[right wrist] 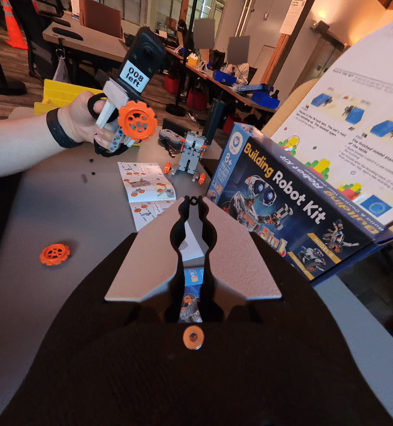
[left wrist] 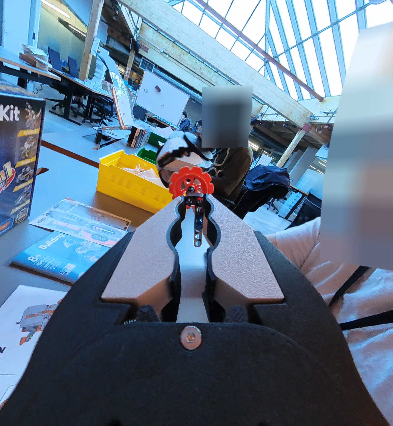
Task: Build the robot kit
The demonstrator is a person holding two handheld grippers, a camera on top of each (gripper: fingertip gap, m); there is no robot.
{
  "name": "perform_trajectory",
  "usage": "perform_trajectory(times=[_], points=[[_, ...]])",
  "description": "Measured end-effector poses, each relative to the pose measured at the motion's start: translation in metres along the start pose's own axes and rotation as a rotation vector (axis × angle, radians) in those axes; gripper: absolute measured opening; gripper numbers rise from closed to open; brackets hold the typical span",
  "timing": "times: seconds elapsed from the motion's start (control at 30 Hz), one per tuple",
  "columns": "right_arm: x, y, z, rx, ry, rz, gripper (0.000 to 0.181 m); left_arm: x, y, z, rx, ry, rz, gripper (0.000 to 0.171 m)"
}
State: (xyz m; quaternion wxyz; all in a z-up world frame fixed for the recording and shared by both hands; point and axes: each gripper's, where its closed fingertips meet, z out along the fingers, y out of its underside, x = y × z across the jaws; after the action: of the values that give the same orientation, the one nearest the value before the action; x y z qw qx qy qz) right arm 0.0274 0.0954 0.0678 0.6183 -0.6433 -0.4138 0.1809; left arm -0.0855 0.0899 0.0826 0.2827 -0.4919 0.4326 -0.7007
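My left gripper [left wrist: 192, 198] is shut on a grey perforated beam [left wrist: 197, 227] that carries an orange gear wheel [left wrist: 191, 183] at its tip, held up in the air. It also shows in the right wrist view [right wrist: 126, 138], held by a hand, with the wheel [right wrist: 137, 120] facing me. My right gripper [right wrist: 193, 198] is shut on a small black pin [right wrist: 193, 200], above the table near the instruction booklet [right wrist: 148, 184]. A second orange wheel [right wrist: 54, 254] lies on the grey table [right wrist: 52, 207]. A partly built grey robot model [right wrist: 189, 153] stands behind the booklet.
A blue kit box [right wrist: 283, 207] [left wrist: 8, 156] lies to the right. A yellow bin [left wrist: 131, 179] sits across the table. Small black parts [right wrist: 88, 171] lie near the hand. A printed sheet on a board [right wrist: 352, 138] leans at the far right. Booklets [left wrist: 59, 253] lie on the table.
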Motion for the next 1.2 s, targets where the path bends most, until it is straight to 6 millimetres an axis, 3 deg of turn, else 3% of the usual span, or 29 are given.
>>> perform_trajectory(times=[0.17,0.3,0.47,0.6,0.67,0.83,0.97,1.2], points=[[0.004,0.014,0.010,-0.030,-0.001,0.018,0.006,-0.009,0.008,0.004,-0.020,-0.020,-0.017,0.012],[0.004,0.005,0.018,-0.052,0.004,-0.021,0.006,-0.007,0.008,0.010,-0.024,-0.017,-0.021,0.012],[0.014,-0.017,0.001,-0.004,0.047,-0.041,0.006,0.003,-0.002,0.032,-0.033,-0.011,0.021,0.012],[0.024,-0.009,-0.015,-0.045,0.126,-0.038,0.005,0.010,-0.023,0.057,0.023,0.029,0.052,0.012],[0.027,-0.006,-0.016,-0.050,0.144,-0.029,0.006,0.011,-0.022,0.058,0.057,0.033,0.053,0.012],[0.023,-0.003,-0.001,-0.013,0.084,0.018,0.005,0.006,0.003,0.054,-0.041,0.033,0.041,0.012],[0.022,0.003,0.011,-0.003,0.052,0.055,0.005,0.000,0.008,0.054,-0.059,0.031,0.045,0.012],[0.027,0.004,0.002,-0.012,0.079,0.053,0.005,-0.006,0.011,0.052,-0.044,0.050,0.008,0.012]])
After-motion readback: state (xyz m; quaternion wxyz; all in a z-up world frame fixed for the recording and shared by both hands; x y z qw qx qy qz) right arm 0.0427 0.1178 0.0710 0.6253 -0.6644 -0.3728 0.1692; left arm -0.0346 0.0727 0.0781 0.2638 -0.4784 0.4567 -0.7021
